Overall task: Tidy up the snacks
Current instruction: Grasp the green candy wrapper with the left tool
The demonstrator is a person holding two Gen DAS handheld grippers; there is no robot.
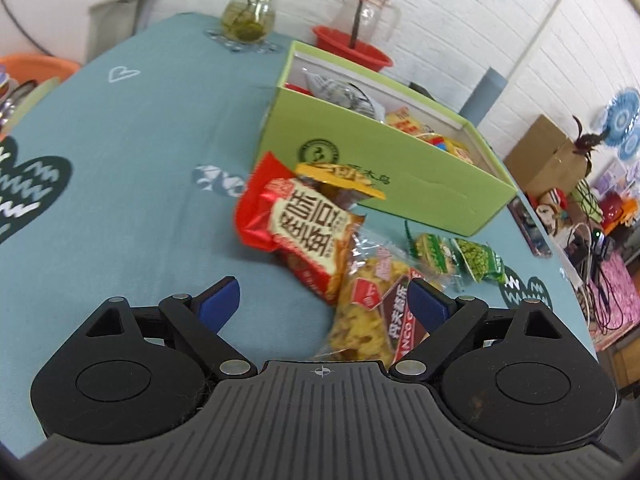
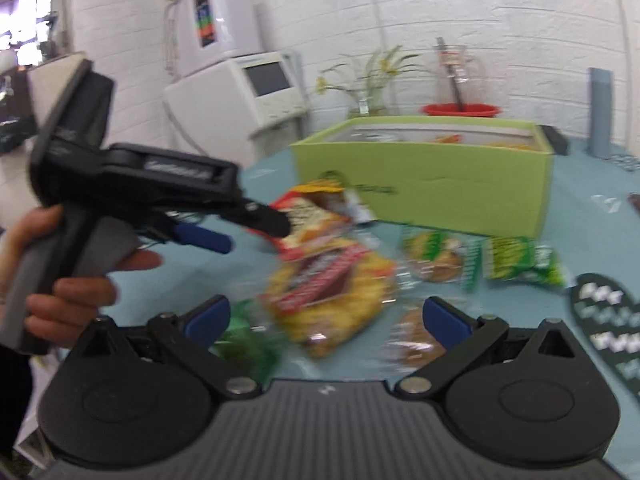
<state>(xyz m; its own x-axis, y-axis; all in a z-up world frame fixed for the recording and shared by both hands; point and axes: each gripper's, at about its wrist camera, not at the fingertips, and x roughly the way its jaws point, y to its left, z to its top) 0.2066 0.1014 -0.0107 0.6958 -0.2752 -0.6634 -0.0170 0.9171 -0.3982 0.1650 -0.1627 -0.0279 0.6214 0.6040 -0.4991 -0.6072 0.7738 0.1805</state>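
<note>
Yellow chip bag sits between the left gripper's wide-open, empty jaws; right gripper released too. Next: pinch it, carry to green box.

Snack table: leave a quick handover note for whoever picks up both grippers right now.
Left gripper: open, empty.
Right gripper: open, empty.
Green box: on the teal tablecloth, already holds several packets.
Still loose in front of the box: red packet, yellow chips bag, two green packets, a clear-wrapped cookie, and a blurred green packet nearest the right gripper.
Left to do: put the loose packets into the box.
</note>
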